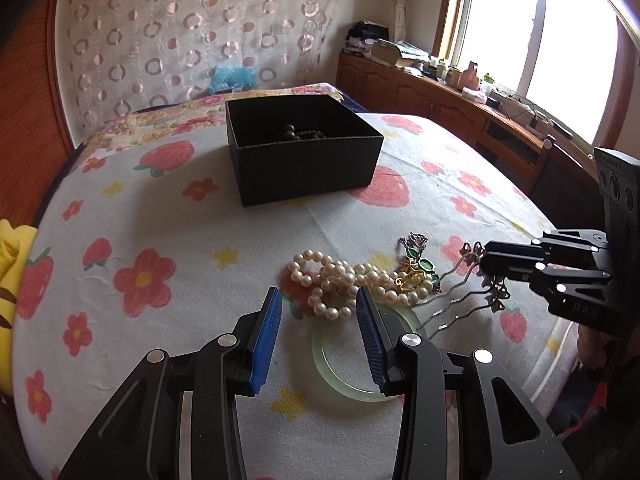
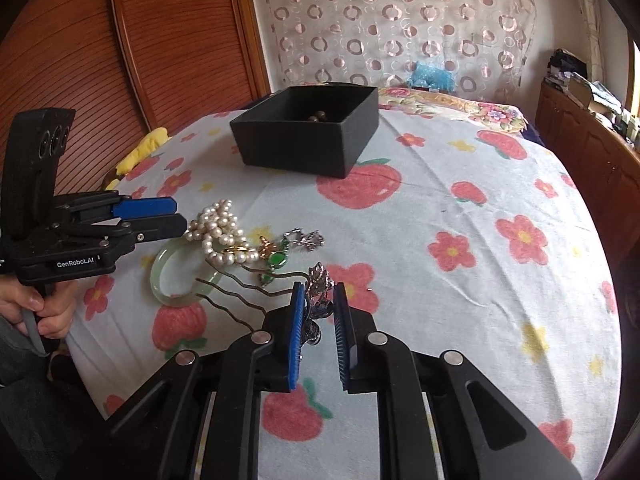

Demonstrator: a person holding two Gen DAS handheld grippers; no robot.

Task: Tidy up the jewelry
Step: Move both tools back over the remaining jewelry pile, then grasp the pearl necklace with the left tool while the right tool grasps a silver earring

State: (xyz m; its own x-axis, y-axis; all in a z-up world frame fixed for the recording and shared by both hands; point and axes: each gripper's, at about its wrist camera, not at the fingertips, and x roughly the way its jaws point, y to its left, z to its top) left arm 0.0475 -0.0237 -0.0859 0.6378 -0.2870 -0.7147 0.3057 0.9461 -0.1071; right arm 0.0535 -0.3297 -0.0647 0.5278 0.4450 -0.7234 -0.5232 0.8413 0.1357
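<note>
A pile of jewelry lies on the strawberry-print sheet: a pearl necklace [image 1: 336,276] [image 2: 216,224], a pale green bangle [image 1: 328,372] [image 2: 158,276], green-stone pieces [image 1: 426,266] [image 2: 276,260] and a silver chain piece [image 1: 416,240] [image 2: 306,238]. My left gripper [image 1: 318,292] [image 2: 180,216] is open just above the pearls and bangle. My right gripper [image 2: 319,290] [image 1: 486,260] is shut on the silver ornament of a wavy two-pronged hairpin [image 2: 320,280] [image 1: 460,304], whose prongs rest across the bangle. Farther back stands an open black box [image 1: 300,168] [image 2: 304,148] with dark beads [image 1: 296,134] inside.
A yellow plush [image 1: 8,264] [image 2: 140,152] lies at the bed's left edge by the wooden headboard [image 2: 160,40]. A cluttered wooden cabinet [image 1: 440,92] runs under the window on the right. A person's hand [image 2: 48,312] grips the left gripper's handle.
</note>
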